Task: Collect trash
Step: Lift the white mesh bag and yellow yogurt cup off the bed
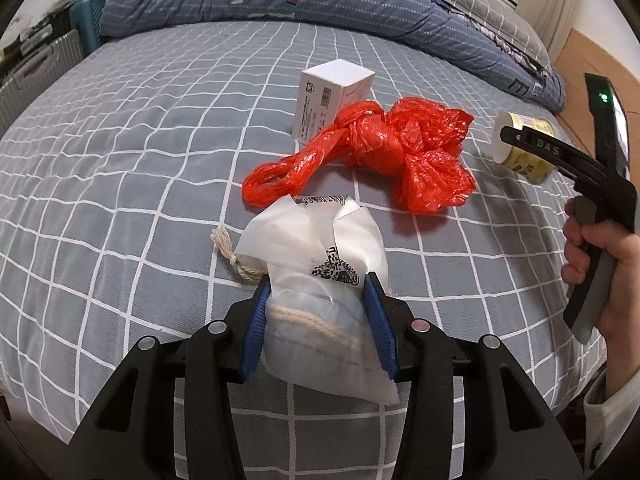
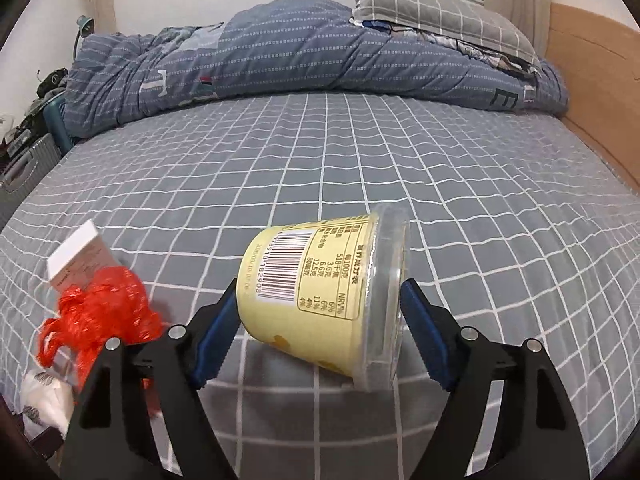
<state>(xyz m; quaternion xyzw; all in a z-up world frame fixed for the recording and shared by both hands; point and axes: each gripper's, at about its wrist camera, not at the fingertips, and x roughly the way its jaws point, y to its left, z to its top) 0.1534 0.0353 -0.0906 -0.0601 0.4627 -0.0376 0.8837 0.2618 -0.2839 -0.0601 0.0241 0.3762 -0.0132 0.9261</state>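
Observation:
My left gripper [image 1: 318, 282] is shut on a white translucent plastic bag [image 1: 320, 256] with a string tie, which lies on the grey checked bed sheet [image 1: 120, 184]. A crumpled red plastic bag [image 1: 384, 152] lies just beyond it, with a white carton [image 1: 330, 96] behind. My right gripper [image 2: 316, 296] has its jaws on both sides of a yellow cup [image 2: 320, 292] lying on its side, shut on its base and lid. The cup [image 1: 524, 146] and right gripper also show at the right of the left wrist view. The red bag [image 2: 104, 316] and carton [image 2: 80, 256] show at left in the right wrist view.
A blue striped quilt [image 2: 280, 52] is piled along the far side of the bed, with a grey checked pillow [image 2: 440, 12] at the far right. A wooden bed frame [image 2: 592, 92] runs along the right. A suitcase [image 1: 36, 76] and clutter stand off the bed's left side.

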